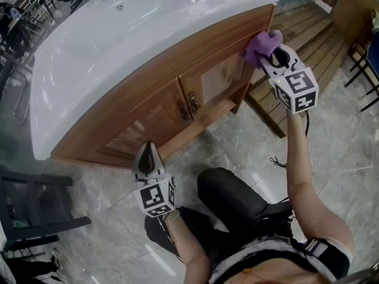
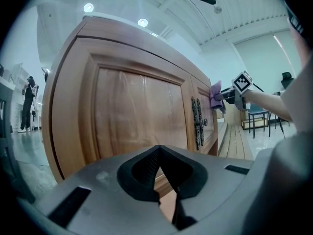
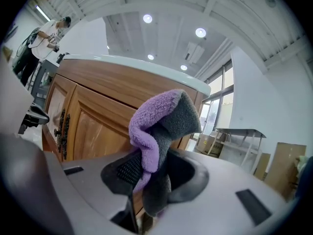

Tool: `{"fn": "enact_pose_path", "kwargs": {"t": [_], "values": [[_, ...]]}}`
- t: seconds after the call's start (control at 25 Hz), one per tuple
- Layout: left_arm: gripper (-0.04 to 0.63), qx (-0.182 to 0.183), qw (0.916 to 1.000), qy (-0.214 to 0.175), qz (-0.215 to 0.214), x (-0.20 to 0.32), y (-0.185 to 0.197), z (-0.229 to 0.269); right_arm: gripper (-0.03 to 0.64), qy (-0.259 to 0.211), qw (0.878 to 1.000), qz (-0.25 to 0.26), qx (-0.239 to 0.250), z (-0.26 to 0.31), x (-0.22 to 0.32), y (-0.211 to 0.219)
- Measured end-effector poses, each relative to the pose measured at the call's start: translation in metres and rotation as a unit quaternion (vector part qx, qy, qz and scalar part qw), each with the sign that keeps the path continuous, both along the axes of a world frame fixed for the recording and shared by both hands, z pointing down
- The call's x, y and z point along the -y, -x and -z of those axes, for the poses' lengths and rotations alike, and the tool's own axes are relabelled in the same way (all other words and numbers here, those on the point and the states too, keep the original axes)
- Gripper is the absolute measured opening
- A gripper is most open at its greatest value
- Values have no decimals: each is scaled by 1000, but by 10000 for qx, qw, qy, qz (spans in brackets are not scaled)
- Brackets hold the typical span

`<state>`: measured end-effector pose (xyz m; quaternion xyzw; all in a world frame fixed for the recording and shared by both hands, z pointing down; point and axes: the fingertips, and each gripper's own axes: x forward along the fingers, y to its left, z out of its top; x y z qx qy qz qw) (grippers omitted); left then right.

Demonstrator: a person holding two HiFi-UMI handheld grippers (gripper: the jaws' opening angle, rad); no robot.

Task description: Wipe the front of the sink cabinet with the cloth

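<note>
Right gripper is clamped on a bunched purple and grey cloth; the fabric fills the gap between the 2 jaws and rises above them in a folded lump. In the head view we see the cloth lying against the upper right corner of the wooden sink cabinet, just below the rim of the white basin top; the left gripper view shows it against the far end of the same front. The right forearm is stretched forward and up to that corner. Left gripper has its jaws brought together at the tips with nothing between them. It is low, near the bottom of the left cabinet door, pointing at the panel; we cannot tell whether it touches the wood. The 2 doors are closed, with a pair of dark ornate handles side by side where they meet. The cabinet stands on a grey marbled floor. A slatted wooden platform lies just right of the cabinet, and a dark chair stands to its left. In the right gripper view a person stands well beyond the cabinet's far end.
</note>
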<state>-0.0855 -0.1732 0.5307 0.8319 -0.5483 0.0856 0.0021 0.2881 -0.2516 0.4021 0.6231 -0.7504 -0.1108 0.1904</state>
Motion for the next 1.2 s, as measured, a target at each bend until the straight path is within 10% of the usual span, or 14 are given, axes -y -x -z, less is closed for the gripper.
{"fn": "enact_pose_path", "kwargs": {"t": [0.4,0.88,1.2], "values": [[6,-54,10000,-46,-30,-1,0,4,170,-1,10000,68,28,0,-15,11],[6,-46,10000,-48,-3,-1,2,5,170,351,9789,1943,534,-32,-61,165],[6,-45,10000,-28,-9,-1,2,3,170,397,9801,1900,416,-46,-49,194]]}}
